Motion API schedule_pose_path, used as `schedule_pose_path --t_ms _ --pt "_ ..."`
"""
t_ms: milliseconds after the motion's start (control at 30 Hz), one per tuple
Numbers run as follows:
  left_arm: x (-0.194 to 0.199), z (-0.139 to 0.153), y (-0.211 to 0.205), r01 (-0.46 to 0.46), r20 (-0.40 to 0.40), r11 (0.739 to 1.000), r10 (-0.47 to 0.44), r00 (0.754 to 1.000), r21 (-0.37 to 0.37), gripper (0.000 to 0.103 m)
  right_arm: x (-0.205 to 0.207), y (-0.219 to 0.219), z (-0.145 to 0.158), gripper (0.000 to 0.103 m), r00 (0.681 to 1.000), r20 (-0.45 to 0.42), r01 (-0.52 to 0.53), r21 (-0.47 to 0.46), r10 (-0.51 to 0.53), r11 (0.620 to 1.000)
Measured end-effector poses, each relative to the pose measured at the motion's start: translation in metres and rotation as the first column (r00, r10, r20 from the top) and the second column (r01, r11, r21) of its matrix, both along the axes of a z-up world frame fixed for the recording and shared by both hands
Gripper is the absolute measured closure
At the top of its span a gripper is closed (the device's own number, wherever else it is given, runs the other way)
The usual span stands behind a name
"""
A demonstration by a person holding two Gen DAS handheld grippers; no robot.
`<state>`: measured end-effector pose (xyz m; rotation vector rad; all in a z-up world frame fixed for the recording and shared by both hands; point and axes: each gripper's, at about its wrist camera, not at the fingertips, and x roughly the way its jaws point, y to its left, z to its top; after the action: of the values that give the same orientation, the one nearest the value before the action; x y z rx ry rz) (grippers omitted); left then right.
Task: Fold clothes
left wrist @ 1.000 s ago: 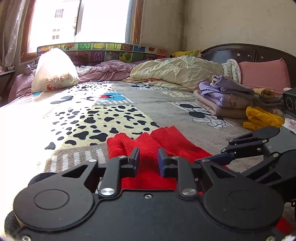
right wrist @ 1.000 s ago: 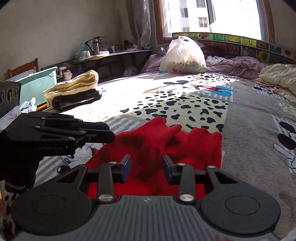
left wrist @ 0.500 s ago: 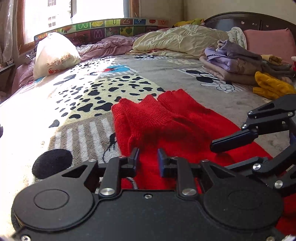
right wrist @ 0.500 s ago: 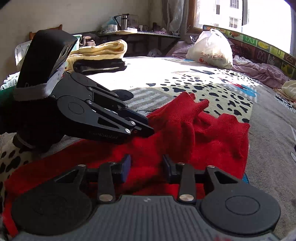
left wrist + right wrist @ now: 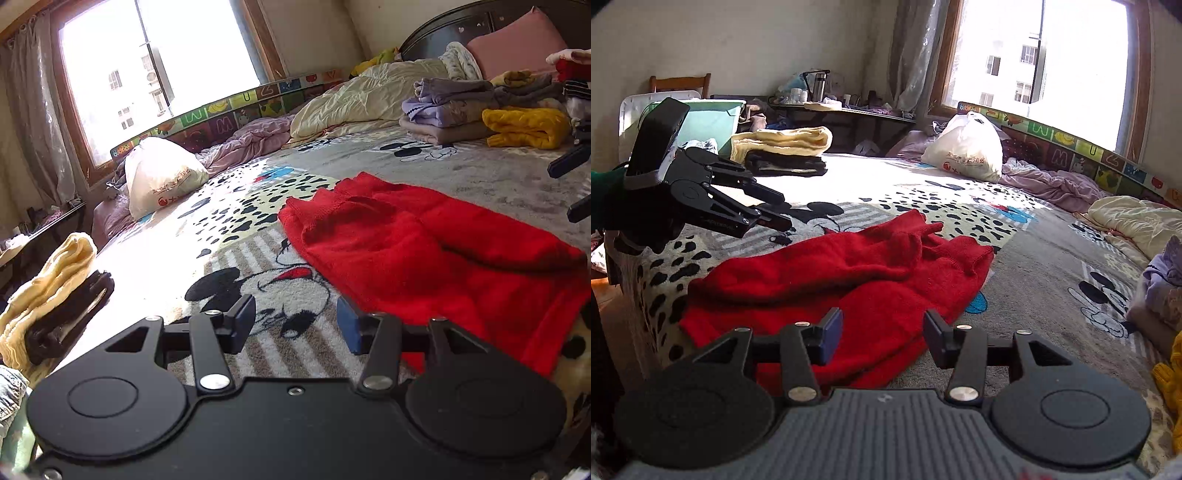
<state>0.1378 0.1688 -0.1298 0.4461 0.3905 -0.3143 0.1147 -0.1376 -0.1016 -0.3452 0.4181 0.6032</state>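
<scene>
The red sweater lies on the bed, partly folded, with one layer doubled over the body of the garment and one corner draped over the near edge of the mattress. It rests on a cartoon-print blanket with black spots.

The left gripper hovers above the blanket just beside the sweater's left edge. Its fingers stand apart and hold nothing. In the right wrist view the same gripper appears at the left, above the bed and clear of the garment.

The right gripper is positioned above the near hem of the sweater. Its fingers are apart and empty; red fabric shows through the gap between them.

A white plastic bag sits at the far side of the bed below the window. A stack of folded clothes and a yellow garment lie near the headboard. A cream and dark folded pile rests at the bed's other edge.
</scene>
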Motion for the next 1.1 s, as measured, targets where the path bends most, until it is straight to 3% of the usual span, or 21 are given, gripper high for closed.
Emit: schedule_pose_path --t_ms 133,233,367,433,500,567,667,767,967,1100 --pt "-0.04 -0.018 0.0 0.019 -0.014 0.99 -0.017 1.0 0.138 0.055 -0.041 -0.002 -0.028 0.048 0.998 0.034 -0.042 -0.187 0.049 0.981" --pt "-0.066 -0.034 -0.011 0.078 -0.028 0.965 -0.073 0.997 0.25 0.055 -0.066 0.01 -0.05 0.047 0.992 0.093 -0.047 -0.326 0.082 0.944" --pt "-0.086 -0.044 -0.029 0.126 0.007 0.926 -0.137 0.99 0.355 0.055 -0.075 0.034 -0.059 0.047 0.974 0.18 -0.049 -0.414 0.135 0.909" --pt "-0.09 -0.049 -0.039 0.155 0.017 0.893 -0.179 0.984 0.423 0.055 -0.077 0.042 -0.065 0.047 0.964 0.219 -0.043 -0.44 0.153 0.897" --pt "-0.091 -0.056 -0.049 0.167 0.041 0.837 -0.22 0.975 0.521 0.055 -0.078 0.049 -0.07 0.047 0.953 0.251 -0.037 -0.458 0.169 0.888" --pt "-0.089 -0.06 -0.057 0.175 0.056 0.799 -0.252 0.966 0.575 0.055 -0.078 0.052 -0.073 0.047 0.946 0.271 -0.036 -0.46 0.179 0.887" --pt "-0.082 -0.066 -0.063 0.174 0.094 0.757 -0.296 0.95 0.629 0.055 -0.079 0.054 -0.078 0.045 0.932 0.308 -0.027 -0.468 0.191 0.883" --pt "-0.077 -0.07 -0.066 0.162 0.132 0.735 -0.324 0.937 0.658 0.052 -0.079 0.057 -0.082 0.041 0.917 0.345 -0.009 -0.484 0.2 0.875" --pt "-0.076 -0.076 -0.069 0.131 0.186 0.722 -0.342 0.921 0.68 0.048 -0.073 0.062 -0.085 0.036 0.898 0.388 -0.002 -0.467 0.207 0.884" --pt "-0.077 -0.076 -0.067 0.118 0.217 0.727 -0.35 0.911 0.676 0.046 -0.068 0.064 -0.085 0.037 0.889 0.406 -0.01 -0.448 0.214 0.894"
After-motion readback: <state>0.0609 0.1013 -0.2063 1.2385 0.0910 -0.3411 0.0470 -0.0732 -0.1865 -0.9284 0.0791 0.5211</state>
